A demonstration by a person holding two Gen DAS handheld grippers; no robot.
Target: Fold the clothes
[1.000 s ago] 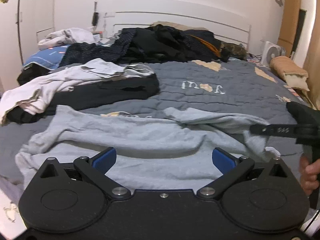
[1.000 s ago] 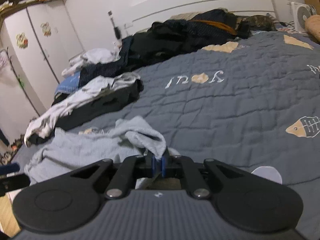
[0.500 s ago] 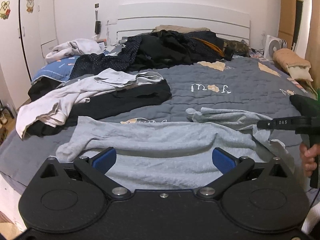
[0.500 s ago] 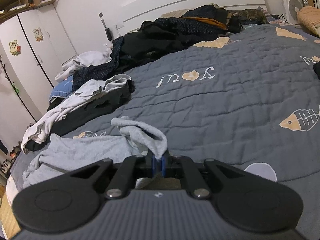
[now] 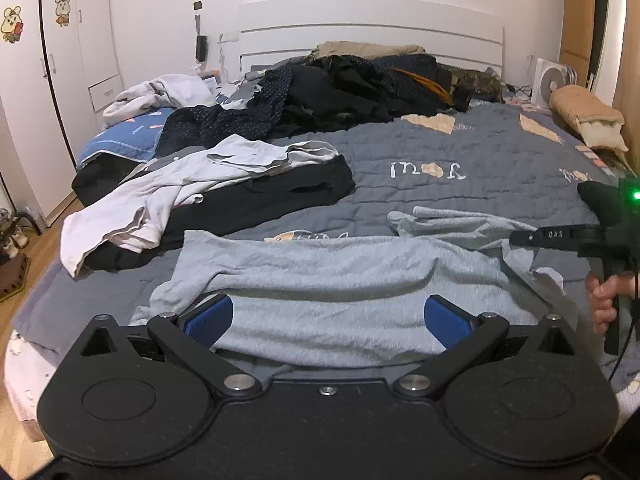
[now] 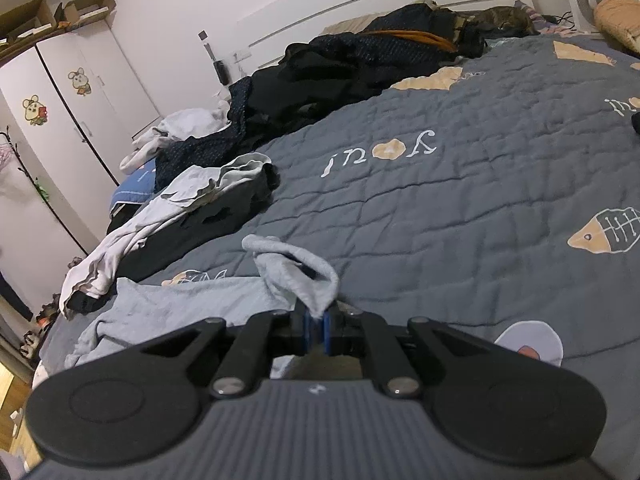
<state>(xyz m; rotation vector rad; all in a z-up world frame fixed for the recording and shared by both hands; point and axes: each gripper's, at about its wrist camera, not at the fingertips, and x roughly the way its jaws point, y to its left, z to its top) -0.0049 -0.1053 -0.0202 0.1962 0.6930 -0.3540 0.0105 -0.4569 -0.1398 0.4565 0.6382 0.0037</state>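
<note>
A light grey long-sleeved garment (image 5: pixel 340 272) lies spread across the near side of the dark grey quilt (image 5: pixel 460 200). My left gripper (image 5: pixel 328 318) hovers above its near edge, open, with the blue pads (image 5: pixel 208 316) wide apart and nothing pinched between them. My right gripper (image 6: pixel 316 328) is shut on a bunched fold of the same grey garment (image 6: pixel 296 272), which rises as a small peak from the pads. In the left wrist view the right gripper (image 5: pixel 520 237) reaches in from the right edge, and a hand (image 5: pixel 602 300) grips its handle.
A white top (image 5: pixel 160 196) lies over a black garment (image 5: pixel 280 196) at the left of the bed. A dark clothes pile (image 5: pixel 360 84) fills the headboard end. A fan (image 5: pixel 554 80) and a beige bundle (image 5: pixel 584 116) stand at the far right. The bed's left edge drops to wooden floor (image 5: pixel 24 264).
The left gripper has risen and drawn back, so more of the bed and the floor shows. Its jaws stayed open. The right gripper kept its hold on the grey fold.
</note>
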